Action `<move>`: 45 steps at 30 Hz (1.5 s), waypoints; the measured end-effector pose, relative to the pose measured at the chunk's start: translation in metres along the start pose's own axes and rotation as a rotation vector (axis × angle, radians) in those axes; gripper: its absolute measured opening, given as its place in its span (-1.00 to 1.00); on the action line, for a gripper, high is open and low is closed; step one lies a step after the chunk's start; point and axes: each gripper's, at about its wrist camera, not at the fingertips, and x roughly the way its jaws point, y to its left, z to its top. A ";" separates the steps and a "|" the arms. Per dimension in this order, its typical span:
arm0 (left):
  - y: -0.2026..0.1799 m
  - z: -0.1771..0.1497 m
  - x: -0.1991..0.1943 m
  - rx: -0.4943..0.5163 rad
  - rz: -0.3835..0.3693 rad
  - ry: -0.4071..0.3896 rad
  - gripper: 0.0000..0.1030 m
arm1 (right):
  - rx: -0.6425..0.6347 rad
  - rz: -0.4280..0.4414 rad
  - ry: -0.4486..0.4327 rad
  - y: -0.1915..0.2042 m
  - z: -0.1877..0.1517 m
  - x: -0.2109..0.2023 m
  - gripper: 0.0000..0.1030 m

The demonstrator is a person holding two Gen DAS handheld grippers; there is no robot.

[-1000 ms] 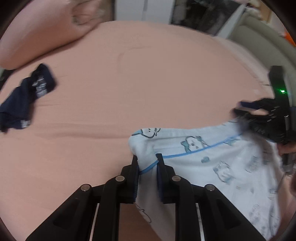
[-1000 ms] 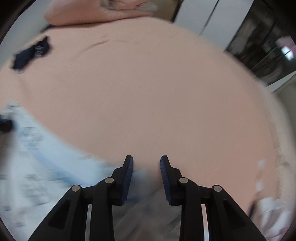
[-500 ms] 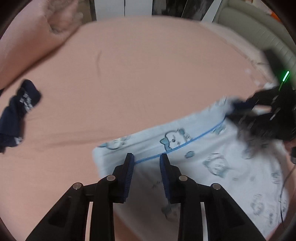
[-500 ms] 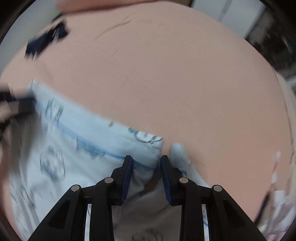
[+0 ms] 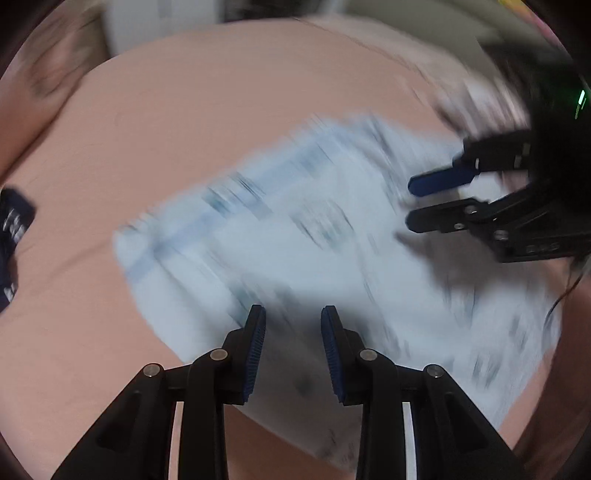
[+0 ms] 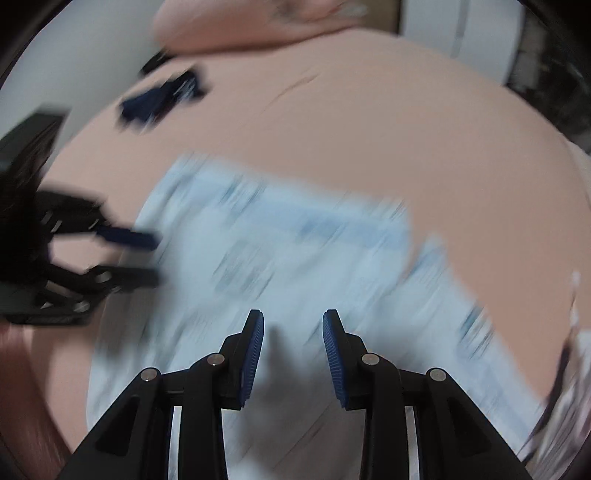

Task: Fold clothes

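Note:
A light blue garment [image 5: 314, 221] with a cartoon print and a blue stripe lies spread on the pink bed [image 5: 221, 110]; motion blurs it in both views. My left gripper [image 5: 291, 332] hangs over its near part, pads apart, with nothing pinched between them. From the right wrist view the garment [image 6: 295, 258] spreads under my right gripper [image 6: 293, 332], whose jaws are opening with no cloth between the pads. Each gripper shows in the other's view: the right gripper [image 5: 408, 203] over the garment's right side, the left gripper [image 6: 157, 258] at its left edge.
A dark navy garment [image 5: 13, 229] lies crumpled on the sheet to the left, also the navy garment [image 6: 162, 96] far back. A pink pillow [image 6: 240, 26] lies at the bed's head, white cupboard doors [image 6: 461, 33] behind it. More pale cloth [image 6: 569, 387] sits at the right edge.
My left gripper let go of the garment's blue-trimmed edge. Both grippers swung in over the garment, which now lies flat on the bed, and they stand closer together.

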 end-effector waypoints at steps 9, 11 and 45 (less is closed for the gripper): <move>-0.033 -0.053 -0.043 0.064 0.111 0.004 0.05 | 0.084 -0.151 0.069 -0.022 -0.138 -0.062 -0.32; -0.059 -0.048 -0.056 0.070 0.055 -0.081 0.05 | 0.158 -0.145 0.015 -0.021 -0.155 -0.081 -0.31; -0.107 -0.160 -0.061 -0.838 -0.106 -0.098 -0.88 | 0.720 0.023 -0.222 -0.006 -0.276 -0.088 -0.85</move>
